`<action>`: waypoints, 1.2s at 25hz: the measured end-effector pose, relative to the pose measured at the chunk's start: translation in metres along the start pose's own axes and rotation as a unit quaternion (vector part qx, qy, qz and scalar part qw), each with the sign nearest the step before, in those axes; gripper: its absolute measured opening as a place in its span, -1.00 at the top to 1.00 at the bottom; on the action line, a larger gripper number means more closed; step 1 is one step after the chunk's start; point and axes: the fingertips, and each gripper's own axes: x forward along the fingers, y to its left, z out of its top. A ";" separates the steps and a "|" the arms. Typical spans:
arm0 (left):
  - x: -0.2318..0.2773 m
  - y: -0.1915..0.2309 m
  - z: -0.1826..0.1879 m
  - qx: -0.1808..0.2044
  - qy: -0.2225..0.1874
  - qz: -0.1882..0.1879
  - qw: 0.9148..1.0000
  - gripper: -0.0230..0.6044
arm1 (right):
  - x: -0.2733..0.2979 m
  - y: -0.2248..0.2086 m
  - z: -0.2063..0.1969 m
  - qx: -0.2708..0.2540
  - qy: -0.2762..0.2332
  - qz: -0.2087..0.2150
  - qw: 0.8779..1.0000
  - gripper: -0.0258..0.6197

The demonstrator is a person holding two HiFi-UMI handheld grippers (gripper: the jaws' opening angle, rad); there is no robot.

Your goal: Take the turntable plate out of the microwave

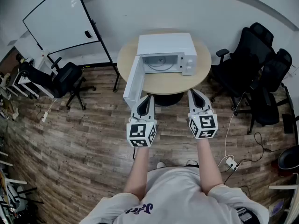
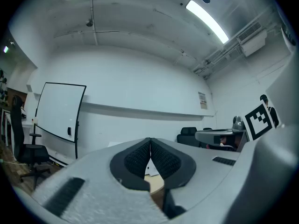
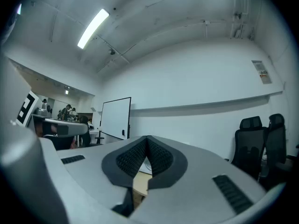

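A white microwave [image 1: 166, 52] stands on a round wooden table [image 1: 163, 80], its door [image 1: 132, 84] swung open toward me on the left. Inside the cavity lies the round glass turntable plate [image 1: 160, 65]. My left gripper [image 1: 144, 99] and right gripper [image 1: 195, 94] are held side by side in front of the table, short of the microwave, both shut with nothing between the jaws. In the left gripper view the left gripper [image 2: 150, 142] shows its black pads pressed together; the right gripper [image 3: 147, 140] in the right gripper view looks the same.
Black office chairs [image 1: 254, 69] crowd the right side, and another chair [image 1: 65, 80] stands at the left. A whiteboard [image 1: 60, 20] leans on the far wall. A power strip with cables [image 1: 229, 162] lies on the wooden floor at the right.
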 end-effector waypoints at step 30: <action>0.139 0.040 -0.052 -0.015 0.049 0.001 0.999 0.87 | 0.135 -0.025 -0.055 0.057 0.029 0.038 0.997 0.87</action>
